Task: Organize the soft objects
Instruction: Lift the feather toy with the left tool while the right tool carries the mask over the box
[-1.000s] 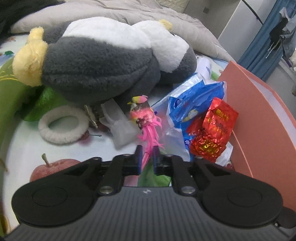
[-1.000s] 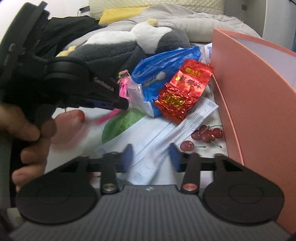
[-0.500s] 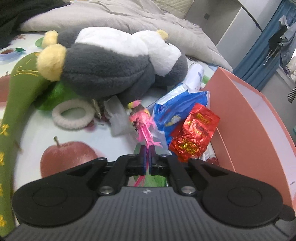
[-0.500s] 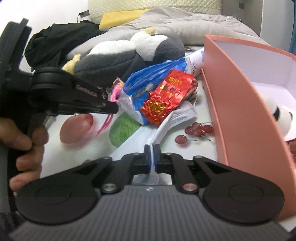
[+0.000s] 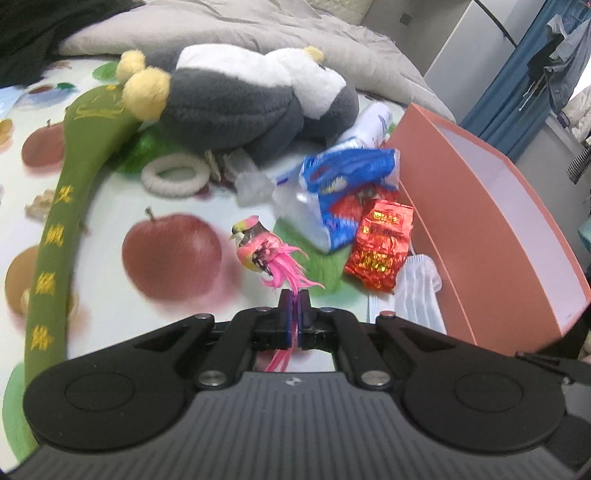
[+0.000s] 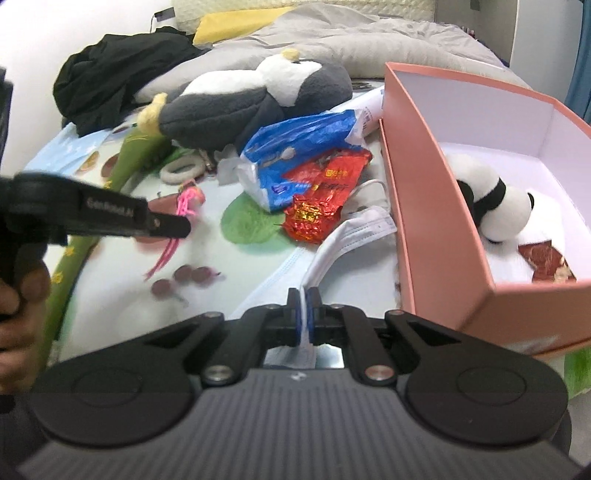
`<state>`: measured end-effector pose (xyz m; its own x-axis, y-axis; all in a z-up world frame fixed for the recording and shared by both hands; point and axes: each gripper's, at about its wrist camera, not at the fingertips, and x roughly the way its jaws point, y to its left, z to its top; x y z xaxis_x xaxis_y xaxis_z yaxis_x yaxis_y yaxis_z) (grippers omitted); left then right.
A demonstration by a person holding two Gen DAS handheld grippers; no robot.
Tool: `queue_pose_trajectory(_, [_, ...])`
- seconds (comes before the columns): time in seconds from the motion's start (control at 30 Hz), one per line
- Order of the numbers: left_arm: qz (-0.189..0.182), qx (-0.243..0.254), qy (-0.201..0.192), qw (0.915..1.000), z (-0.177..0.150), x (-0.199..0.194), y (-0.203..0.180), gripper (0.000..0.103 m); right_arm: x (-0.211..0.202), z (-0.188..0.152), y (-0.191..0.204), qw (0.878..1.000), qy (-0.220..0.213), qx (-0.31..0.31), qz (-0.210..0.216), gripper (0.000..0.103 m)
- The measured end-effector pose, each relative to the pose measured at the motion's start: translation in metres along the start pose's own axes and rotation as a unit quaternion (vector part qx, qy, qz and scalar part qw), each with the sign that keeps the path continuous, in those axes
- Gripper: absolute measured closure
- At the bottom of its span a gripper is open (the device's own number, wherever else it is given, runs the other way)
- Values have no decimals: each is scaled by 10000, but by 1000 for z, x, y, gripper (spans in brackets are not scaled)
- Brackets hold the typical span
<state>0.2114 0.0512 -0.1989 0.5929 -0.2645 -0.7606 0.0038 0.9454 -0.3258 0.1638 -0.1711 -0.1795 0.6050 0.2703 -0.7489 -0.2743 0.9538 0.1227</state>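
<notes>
Both tongs are coming up off the bed now, each with a catch it was only reaching for a second ago; the left tongs (image 5: pixel 294 295) are pinching the pink tail feathers of the feathered toy bird (image 5: pixel 264 254), which is now hanging clear above the red apple print on the fruit-patterned sheet (image 5: pixel 110 206), and from the right wrist view the left tongs (image 6: pixel 184 229) are showing side-on with the bird (image 6: pixel 189 197) dangling at the tip; the right tongs (image 6: pixel 303 295) are pressed together on the white face mask (image 6: pixel 354 232), whose near end is lifting while its far end is still trailing on the sheet beside the red foil packet (image 6: pixel 325 195); the person's hand (image 6: pixel 18 295) is gripping the left handle at the left edge; further back, the big grey-and-white plush penguin (image 5: pixel 255 96) is lying on its side, touching the blue plastic bag (image 5: pixel 347 177) on its right; near its left end the white fuzzy ring (image 5: pixel 173 175) is sitting next to the long green embroidered cushion (image 5: pixel 70 177); to the right, the pink box (image 6: pixel 417 184) is standing open with a small panda plush (image 6: pixel 495 206) already lying inside; a black garment (image 6: pixel 110 81) is bunching up far left on the grey duvet (image 6: pixel 351 33).
</notes>
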Motion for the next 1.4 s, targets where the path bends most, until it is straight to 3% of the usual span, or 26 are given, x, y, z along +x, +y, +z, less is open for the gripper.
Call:
queue_pose_trajectory(0.2, [63, 60, 223, 9997, -31, -16, 6, 100, -15, -13, 6, 9999, 155, 17, 45, 95])
queue_pose_trajectory(0.4, [105, -70, 355, 9993, -54, -24, 13, 99, -27, -24, 15, 9988, 198, -321, -300, 94])
queue_pose_trajectory(0.5, [226, -129, 397, 9989, -59, -23, 15, 96, -23, -25, 13, 9989, 303, -223, -274, 93])
queue_pose_trajectory(0.6, [187, -200, 398, 9988, -59, -22, 16, 70, -19, -26, 10, 9986, 364, -94, -376, 86])
queue_pose_trajectory(0.63, [207, -190, 336, 9990, -59, -23, 15, 54, -19, -26, 9, 9987, 351, -27, -372, 83])
queue_pose_trajectory(0.67, [254, -163, 269, 9992, -58, -24, 14, 48, -18, -25, 8, 9989, 330, 44, -316, 72])
queue_pose_trajectory(0.7, [292, -154, 228, 9992, -57, -24, 13, 48, -18, -25, 7, 9991, 304, 107, -290, 63])
queue_pose_trajectory(0.77, [287, -257, 207, 9990, -54, -22, 16, 48, -17, -25, 6, 9990, 224, 177, -342, 58])
queue_pose_trajectory(1.27, [445, -618, -60, 9971, -28, 1, 24, 48, 16, -29, 4, 9983, 233, 208, -500, 59])
queue_pose_trajectory(1.37, [477, -483, -48, 9977, -29, 5, 20, 50, 19, -30, 2, 9985, 220, 169, -481, 63])
queue_pose_trajectory(1.4, [477, -445, -46, 9979, -29, 6, 18, 53, 19, -29, 2, 9985, 207, 152, -491, 70])
